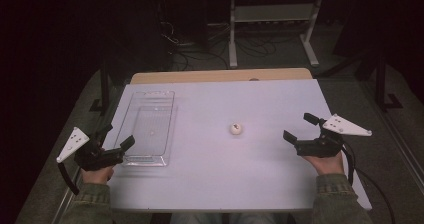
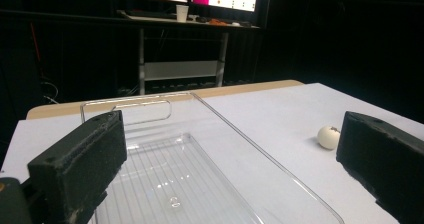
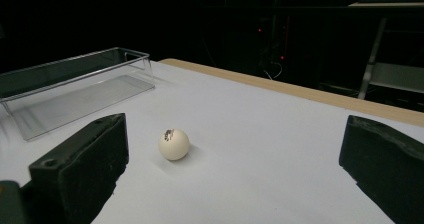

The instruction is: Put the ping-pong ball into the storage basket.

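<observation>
A small, smooth white ball [image 1: 236, 129] with a dark mark lies mid-table, left of the wide-open, empty right gripper [image 1: 298, 127], while the equally wide-open, empty left gripper [image 1: 116, 137] hovers at the clear, ribbed plastic tray's [image 1: 131, 109] near end.

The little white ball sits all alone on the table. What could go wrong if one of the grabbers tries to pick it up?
The ball is round and lies loose on the smooth table, so a nudge from one jaw of the open right gripper might send it rolling away, maybe off the edge. The clear tray is light-looking plastic, and the open left gripper hovers right at its near corner, so a bump could slide it.
</observation>
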